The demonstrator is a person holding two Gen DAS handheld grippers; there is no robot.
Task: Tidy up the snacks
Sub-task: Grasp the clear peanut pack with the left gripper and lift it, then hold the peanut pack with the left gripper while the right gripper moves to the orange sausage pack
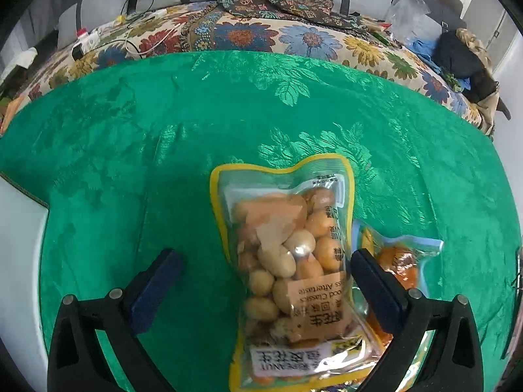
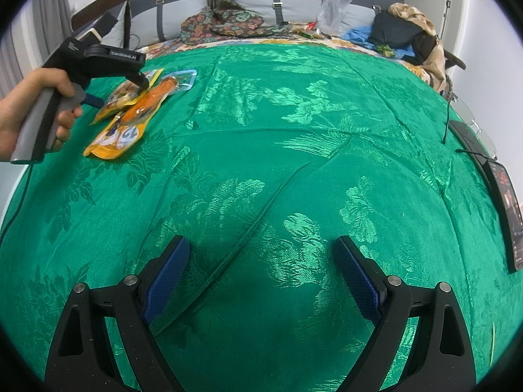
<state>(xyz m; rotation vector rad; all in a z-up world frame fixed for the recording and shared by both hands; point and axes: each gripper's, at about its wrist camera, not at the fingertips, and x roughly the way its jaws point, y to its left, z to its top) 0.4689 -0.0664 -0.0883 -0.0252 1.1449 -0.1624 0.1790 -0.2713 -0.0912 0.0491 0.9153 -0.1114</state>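
Note:
A yellow-rimmed clear bag of peanuts (image 1: 287, 261) lies on the green cloth (image 1: 163, 130), between the open fingers of my left gripper (image 1: 264, 256). A blue-edged pack with orange food (image 1: 400, 261) lies partly under it at the right, behind the right finger. In the right wrist view the left gripper (image 2: 114, 88) hovers over the snack pile: the peanut bag (image 2: 122, 98), the orange pack (image 2: 153, 98) and a yellow pouch (image 2: 114, 140). My right gripper (image 2: 261, 248) is open and empty above bare cloth, far from the snacks.
The green cloth (image 2: 294, 163) covers a bed with a floral sheet (image 1: 294, 39) behind. Cables and a charger (image 1: 85, 42) lie at back left. Clothes and a plastic bag (image 2: 392, 32) are piled at back right. A dark tablet (image 2: 506, 212) lies at the right edge.

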